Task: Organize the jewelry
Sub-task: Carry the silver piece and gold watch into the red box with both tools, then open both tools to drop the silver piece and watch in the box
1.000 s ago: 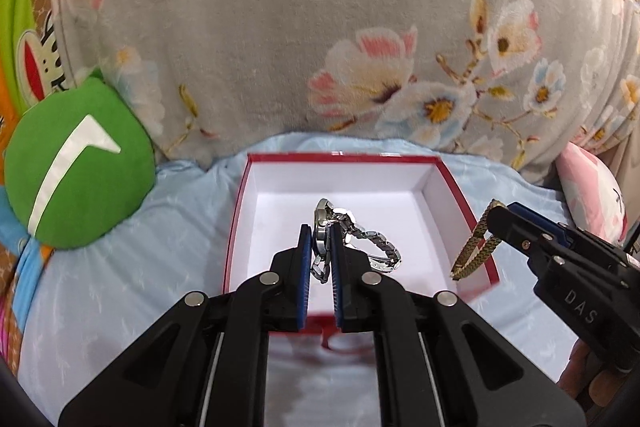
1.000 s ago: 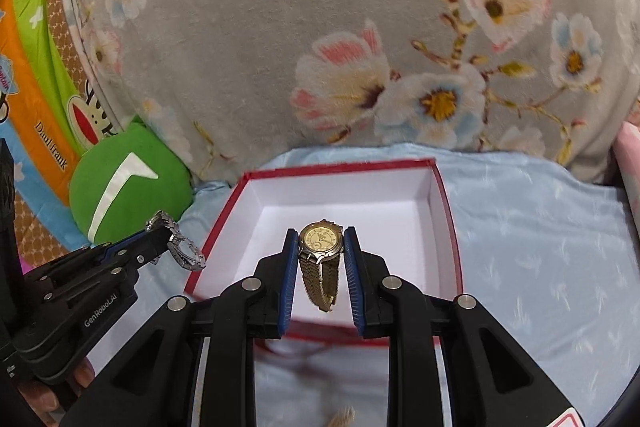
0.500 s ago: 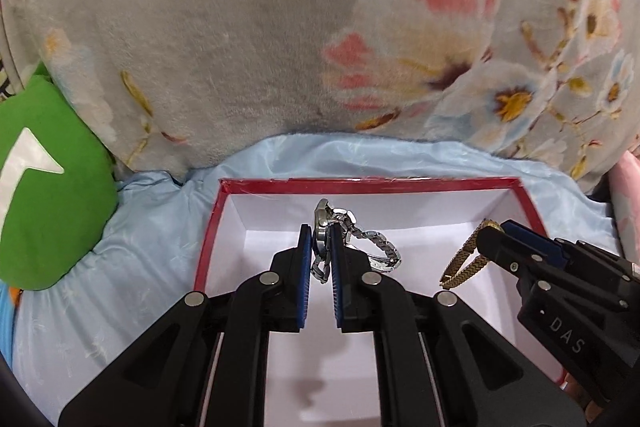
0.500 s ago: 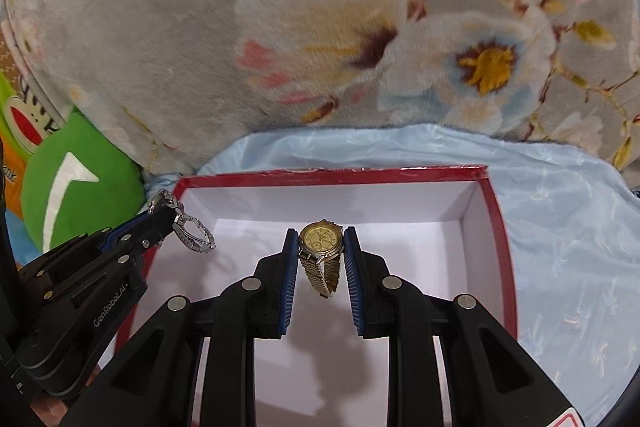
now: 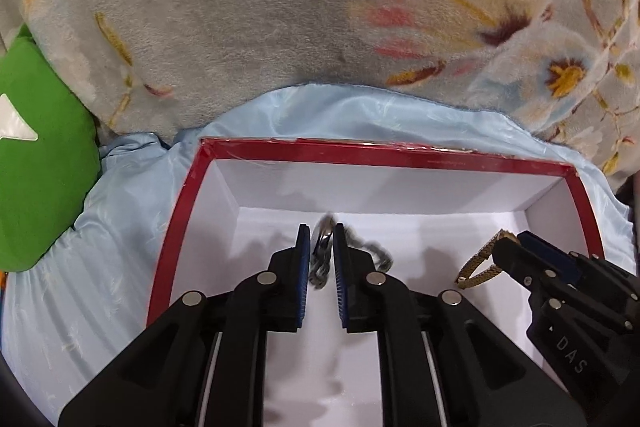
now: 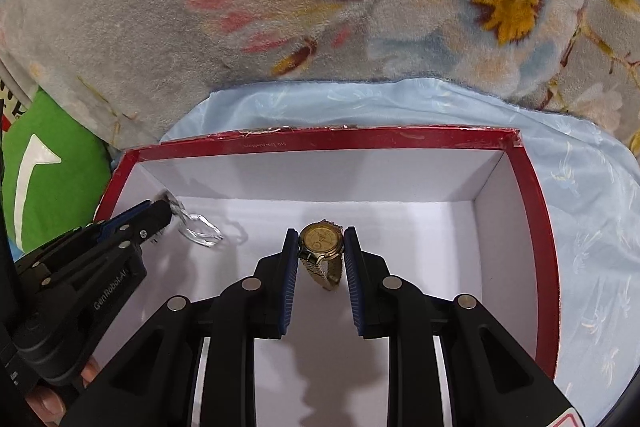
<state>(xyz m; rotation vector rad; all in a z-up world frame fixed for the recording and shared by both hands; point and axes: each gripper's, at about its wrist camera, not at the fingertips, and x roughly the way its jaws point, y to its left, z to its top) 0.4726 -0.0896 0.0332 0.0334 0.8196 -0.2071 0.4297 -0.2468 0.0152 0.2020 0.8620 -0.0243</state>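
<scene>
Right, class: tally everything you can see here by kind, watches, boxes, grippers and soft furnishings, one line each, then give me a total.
Watches: 2, the silver watch and the gold watch
Boxes: 1, the red box
Grippers: 2, the left gripper and the right gripper
Soft furnishings: 3, the floral blanket, the blue sheet, the green cushion
Total: 8
</scene>
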